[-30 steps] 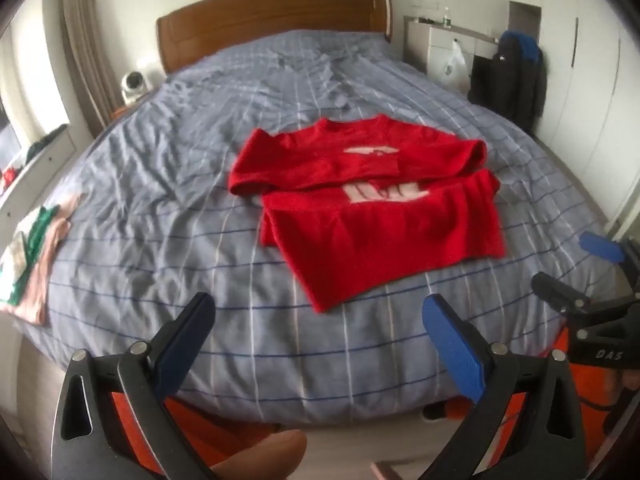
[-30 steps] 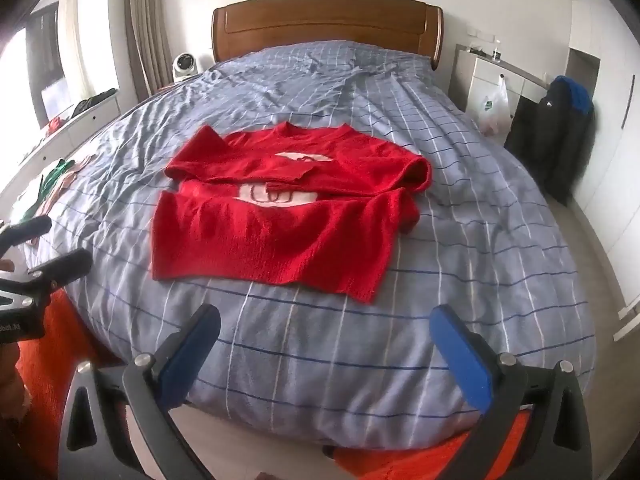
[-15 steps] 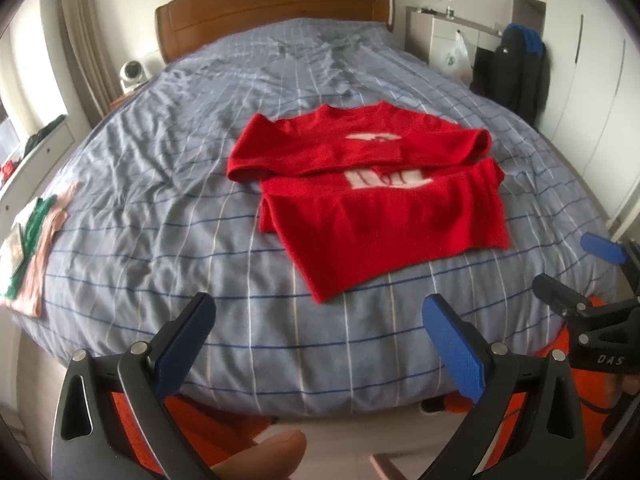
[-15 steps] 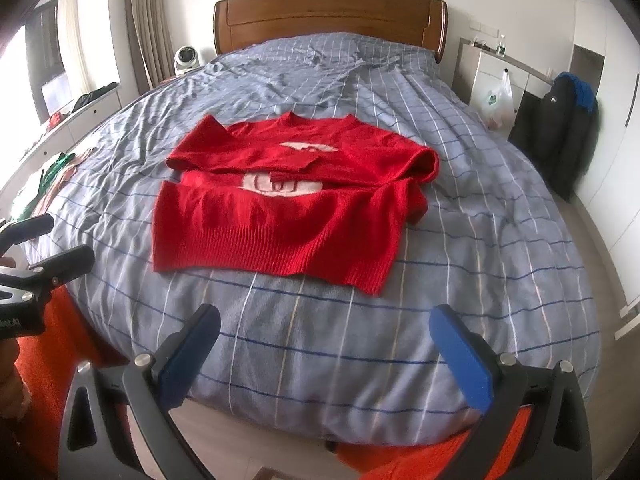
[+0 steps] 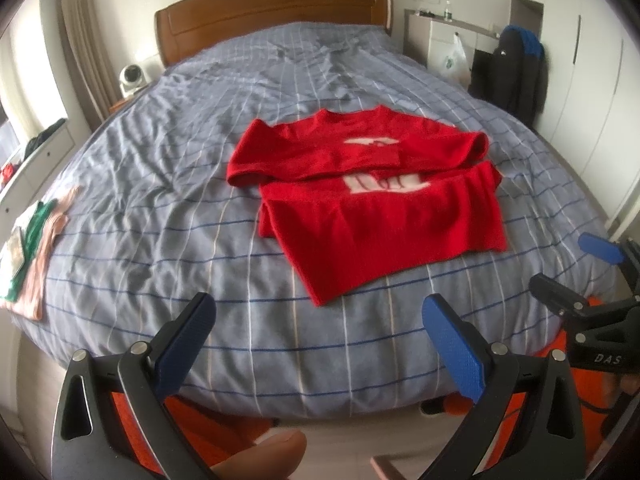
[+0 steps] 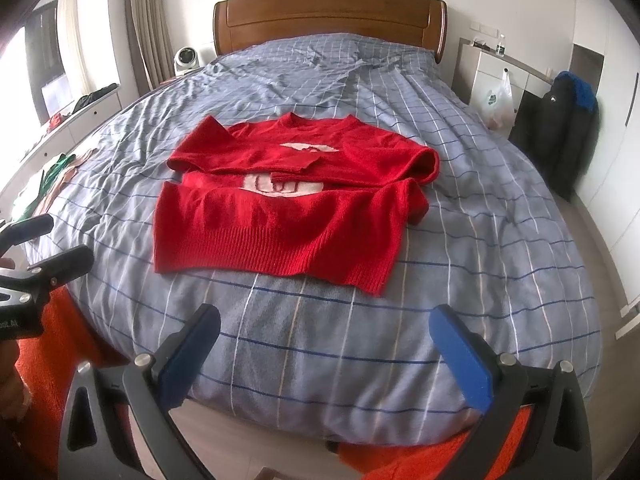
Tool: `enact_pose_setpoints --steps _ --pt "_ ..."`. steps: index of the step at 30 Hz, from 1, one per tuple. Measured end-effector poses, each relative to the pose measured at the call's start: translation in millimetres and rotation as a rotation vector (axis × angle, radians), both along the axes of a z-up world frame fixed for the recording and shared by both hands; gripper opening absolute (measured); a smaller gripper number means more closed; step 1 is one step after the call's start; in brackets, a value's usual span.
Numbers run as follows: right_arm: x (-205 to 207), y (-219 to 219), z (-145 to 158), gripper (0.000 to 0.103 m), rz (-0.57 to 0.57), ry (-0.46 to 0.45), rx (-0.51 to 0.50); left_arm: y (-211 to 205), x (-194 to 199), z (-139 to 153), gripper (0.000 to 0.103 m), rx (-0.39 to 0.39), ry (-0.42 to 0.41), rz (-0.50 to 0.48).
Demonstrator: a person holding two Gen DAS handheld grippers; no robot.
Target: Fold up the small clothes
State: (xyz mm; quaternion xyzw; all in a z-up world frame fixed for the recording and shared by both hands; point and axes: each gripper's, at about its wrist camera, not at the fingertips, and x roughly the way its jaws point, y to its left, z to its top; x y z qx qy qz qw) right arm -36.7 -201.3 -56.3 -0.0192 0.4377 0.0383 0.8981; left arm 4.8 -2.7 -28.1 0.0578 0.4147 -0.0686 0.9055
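Observation:
A small red sweater point(image 5: 372, 196) lies flat on the bed, both sleeves folded across the chest over a white print; it also shows in the right wrist view point(image 6: 288, 200). My left gripper point(image 5: 316, 320) is open and empty above the bed's foot edge, short of the sweater's hem corner. My right gripper point(image 6: 324, 332) is open and empty, also short of the hem. The right gripper shows at the right of the left wrist view point(image 5: 580, 276). The left gripper shows at the left of the right wrist view point(image 6: 40, 240).
A grey-blue checked duvet point(image 6: 460, 208) covers the bed with a wooden headboard point(image 6: 328, 16). Folded green and pink clothes point(image 5: 32, 240) lie at the bed's left edge. A dark jacket point(image 6: 568, 132) and white cabinets stand to the right. An orange rug point(image 6: 60, 336) lies below.
Both grippers have risen and moved slightly toward the bed, so the sweater sits lower and nearer in both views. Both stay open. The sweater has not moved.

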Motion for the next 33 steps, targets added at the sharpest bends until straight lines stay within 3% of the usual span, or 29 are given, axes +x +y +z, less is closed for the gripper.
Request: enact_pose_setpoints --steps 33 --pt "-2.1 -0.9 1.8 0.103 -0.007 -0.006 0.004 -2.3 -2.3 5.9 0.103 -0.004 -0.003 -0.005"
